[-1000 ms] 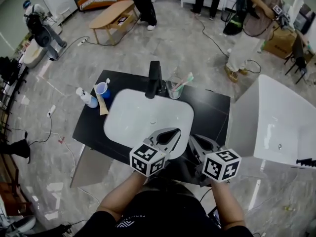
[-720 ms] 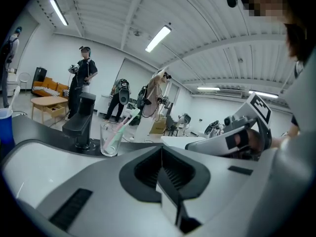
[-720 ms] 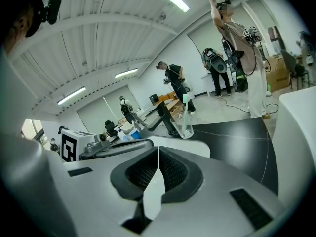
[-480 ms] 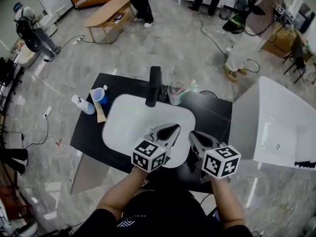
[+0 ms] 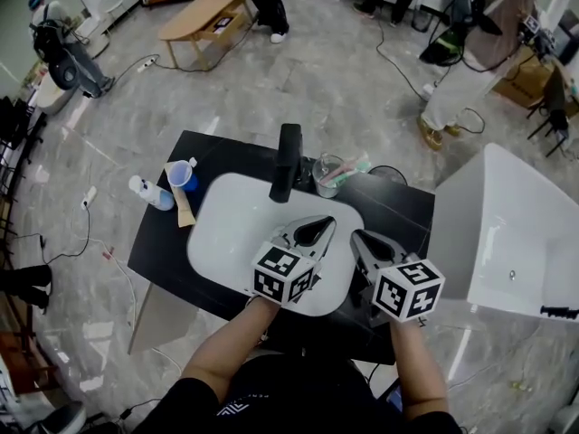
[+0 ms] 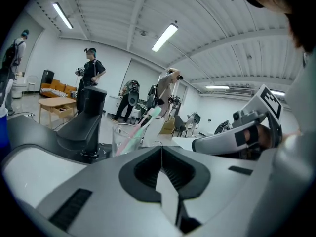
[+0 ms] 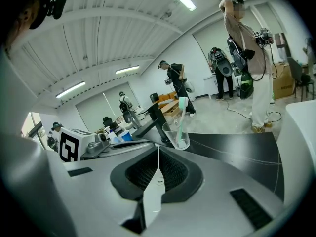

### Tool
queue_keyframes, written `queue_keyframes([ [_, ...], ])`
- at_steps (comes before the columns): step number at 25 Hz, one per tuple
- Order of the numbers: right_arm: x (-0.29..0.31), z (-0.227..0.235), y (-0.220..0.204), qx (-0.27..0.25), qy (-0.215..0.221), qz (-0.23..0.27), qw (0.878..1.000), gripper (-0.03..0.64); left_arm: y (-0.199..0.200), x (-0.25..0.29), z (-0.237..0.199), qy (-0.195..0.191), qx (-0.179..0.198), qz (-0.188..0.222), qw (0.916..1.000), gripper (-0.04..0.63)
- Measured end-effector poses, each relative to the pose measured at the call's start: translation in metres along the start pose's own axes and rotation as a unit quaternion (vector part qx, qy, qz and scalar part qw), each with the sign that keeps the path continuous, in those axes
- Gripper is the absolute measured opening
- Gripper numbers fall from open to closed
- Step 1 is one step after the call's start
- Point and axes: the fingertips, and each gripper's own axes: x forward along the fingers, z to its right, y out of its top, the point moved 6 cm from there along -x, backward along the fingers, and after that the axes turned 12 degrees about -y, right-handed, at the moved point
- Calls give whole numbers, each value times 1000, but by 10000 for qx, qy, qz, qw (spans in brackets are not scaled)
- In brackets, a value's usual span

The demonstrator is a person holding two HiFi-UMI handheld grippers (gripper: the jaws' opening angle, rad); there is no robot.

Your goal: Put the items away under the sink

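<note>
Beside rounded white basin — clear glass tumbler.

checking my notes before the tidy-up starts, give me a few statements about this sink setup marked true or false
1. The left gripper and right gripper are both shut and empty. True.
2. The blue cup stands right of the faucet. False: it stands left of it.
3. The glass holds toothbrushes. True.
4. The bottle is in the sink. False: it is on the counter, left of the sink.
</note>
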Motion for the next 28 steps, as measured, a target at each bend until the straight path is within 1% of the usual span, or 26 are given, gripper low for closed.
queue_keyframes([
  [3,13,2,0,19,-65,-70,10000,37,-1,4,-9,109,-64,52,9999,11],
  [10,30,11,1,-5,-173,-101,9998,35,-6,12,-26,276,-146,-38,9995,11],
  [14,36,15,2,-110,-265,-5,9996,37,-6,17,-39,603,-14,-2,9982,19],
  [16,39,19,4,-111,-295,92,9995,38,-6,20,-45,728,61,32,9973,112],
  [17,40,21,5,-111,-286,107,9995,38,-6,22,-47,769,81,45,9970,132],
  [21,44,28,3,-127,-226,23,9997,40,-9,27,-52,932,58,117,9956,175],
  [23,43,33,1,-91,-235,-2,9997,41,-10,30,-55,1033,59,183,9945,214],
  [24,43,34,0,-37,-198,-21,9998,63,-10,32,-56,1073,57,229,9939,237],
  [25,42,35,-2,27,-139,-44,9999,129,-10,33,-58,1103,50,279,9935,258],
  [26,42,36,-4,78,-92,-62,9999,143,-10,35,-61,1128,43,324,9931,268],
  [28,42,38,-7,84,-82,-77,9999,143,-8,40,-66,1203,55,396,9919,279],
])
